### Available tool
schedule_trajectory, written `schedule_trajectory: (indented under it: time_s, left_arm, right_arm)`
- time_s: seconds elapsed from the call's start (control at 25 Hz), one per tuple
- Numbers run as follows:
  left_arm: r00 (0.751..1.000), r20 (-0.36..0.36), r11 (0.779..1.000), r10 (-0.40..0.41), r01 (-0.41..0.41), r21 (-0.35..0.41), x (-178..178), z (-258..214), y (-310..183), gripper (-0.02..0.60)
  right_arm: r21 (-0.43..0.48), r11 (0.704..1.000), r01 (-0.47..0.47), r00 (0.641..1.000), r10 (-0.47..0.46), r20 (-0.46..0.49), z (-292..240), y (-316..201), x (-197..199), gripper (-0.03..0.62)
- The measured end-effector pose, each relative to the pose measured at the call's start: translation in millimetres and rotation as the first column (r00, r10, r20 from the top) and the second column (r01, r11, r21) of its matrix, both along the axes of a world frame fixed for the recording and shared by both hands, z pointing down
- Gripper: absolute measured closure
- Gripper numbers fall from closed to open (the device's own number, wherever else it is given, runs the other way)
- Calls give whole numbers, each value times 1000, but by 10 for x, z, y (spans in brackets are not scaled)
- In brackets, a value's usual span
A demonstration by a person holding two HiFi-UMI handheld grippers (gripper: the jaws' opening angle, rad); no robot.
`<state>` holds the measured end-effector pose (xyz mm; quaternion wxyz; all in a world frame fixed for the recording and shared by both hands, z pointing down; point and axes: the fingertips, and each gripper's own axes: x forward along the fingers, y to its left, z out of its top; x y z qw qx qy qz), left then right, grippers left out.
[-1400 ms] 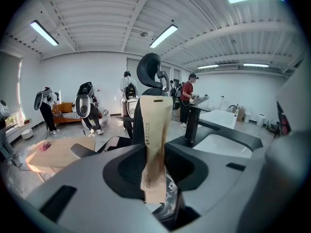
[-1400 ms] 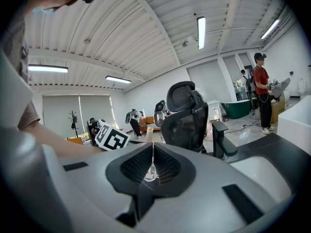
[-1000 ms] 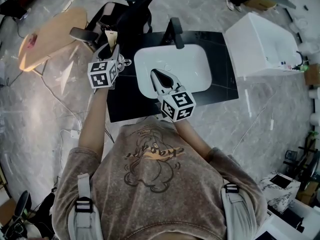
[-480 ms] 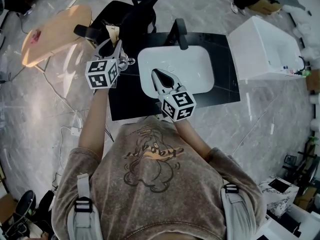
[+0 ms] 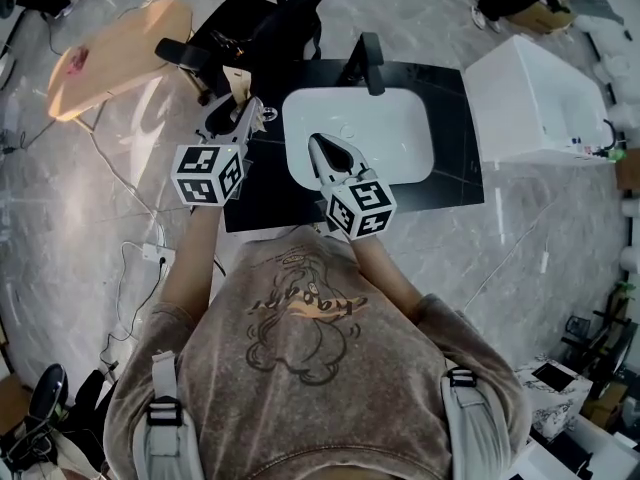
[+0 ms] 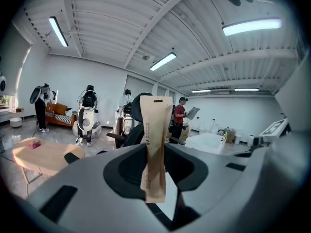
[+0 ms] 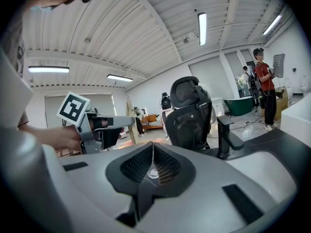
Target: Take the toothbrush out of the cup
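Observation:
A toothbrush in a tan paper wrapper [image 6: 155, 144] stands upright between the jaws of my left gripper [image 6: 155, 178], which is shut on it. From the head view, that left gripper [image 5: 243, 103] hangs over the left edge of the black counter [image 5: 455, 168], with the wrapped toothbrush [image 5: 238, 81] sticking out past its tips. A small clear cup [image 5: 268, 116] shows just right of the jaws. My right gripper [image 5: 318, 146] is shut and empty over the white sink [image 5: 420, 168]; its pads meet in the right gripper view [image 7: 153, 152].
A black faucet [image 5: 370, 58] stands behind the sink. A black office chair [image 5: 260, 23] is beyond the counter, a round wooden table [image 5: 110, 53] to the left and a white tub [image 5: 530, 98] to the right. People stand farther off in the room.
My left gripper has risen and drawn back toward me with the wrapped toothbrush in it. The right gripper has stayed over the sink.

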<state>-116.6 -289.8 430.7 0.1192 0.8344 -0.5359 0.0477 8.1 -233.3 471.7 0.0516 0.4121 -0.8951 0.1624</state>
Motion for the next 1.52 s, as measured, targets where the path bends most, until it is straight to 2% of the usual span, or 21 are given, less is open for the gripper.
schedule_trajectory:
  time_s: [0.6,1.52]
  left_arm:
    - [999,-31,999,-18,16,-39,42,157,841,460]
    - [999,-50,998,2,-5,-68,65,230,951,460]
  right_arm:
    - [15,1000,24,999,-25,33,-52,158,-82,572]
    - [38,997,67,997,-68,33,-106,280,-184,572]
